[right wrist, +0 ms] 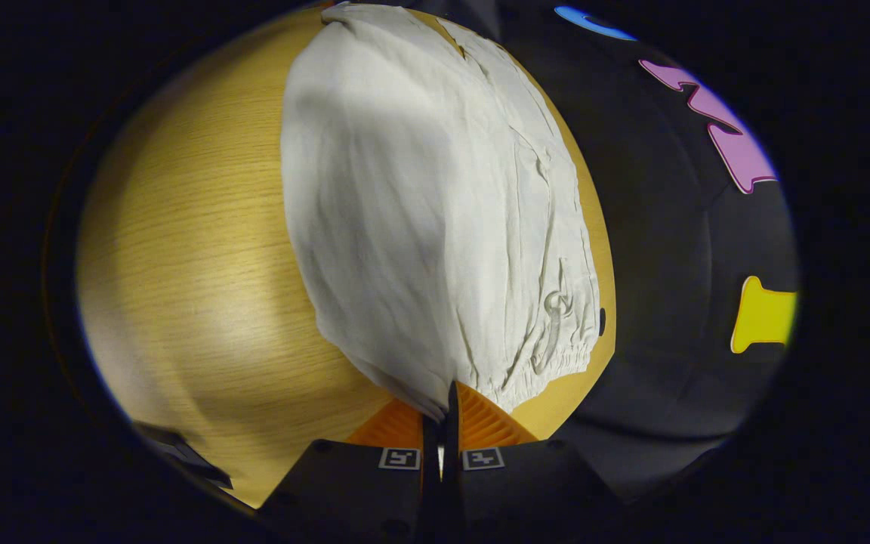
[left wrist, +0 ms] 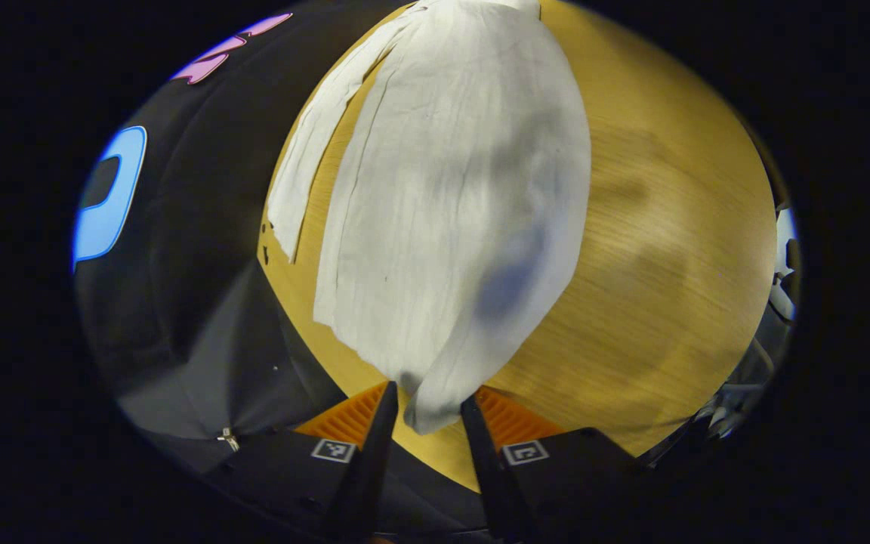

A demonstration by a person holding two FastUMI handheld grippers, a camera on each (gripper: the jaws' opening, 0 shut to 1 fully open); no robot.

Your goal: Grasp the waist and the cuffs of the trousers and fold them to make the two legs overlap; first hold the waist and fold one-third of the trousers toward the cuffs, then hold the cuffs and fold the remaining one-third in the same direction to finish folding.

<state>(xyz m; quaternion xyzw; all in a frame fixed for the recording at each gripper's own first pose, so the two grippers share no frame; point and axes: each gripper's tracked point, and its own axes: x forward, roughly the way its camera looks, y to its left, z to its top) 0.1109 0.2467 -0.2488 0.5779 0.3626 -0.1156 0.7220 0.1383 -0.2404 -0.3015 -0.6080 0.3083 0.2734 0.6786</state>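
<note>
White trousers (left wrist: 450,189) lie lengthwise on a wooden table (left wrist: 669,249). In the left gripper view one leg tapers down into my left gripper (left wrist: 429,408), whose fingers are partly closed and press on the bunched cuff end. The other leg (left wrist: 314,151) lies flat along the table's left edge. In the right gripper view the trousers (right wrist: 420,211) show their elastic waist (right wrist: 548,366) with a drawstring. My right gripper (right wrist: 442,408) is shut on the near corner of the waist, its fingers touching with cloth pinched between them.
The table edge (right wrist: 605,302) runs close beside the waist, with the black booth wall beyond it. Bare wood (right wrist: 193,264) spreads to the left of the trousers in the right gripper view. Some equipment (left wrist: 778,279) stands at the far right in the left gripper view.
</note>
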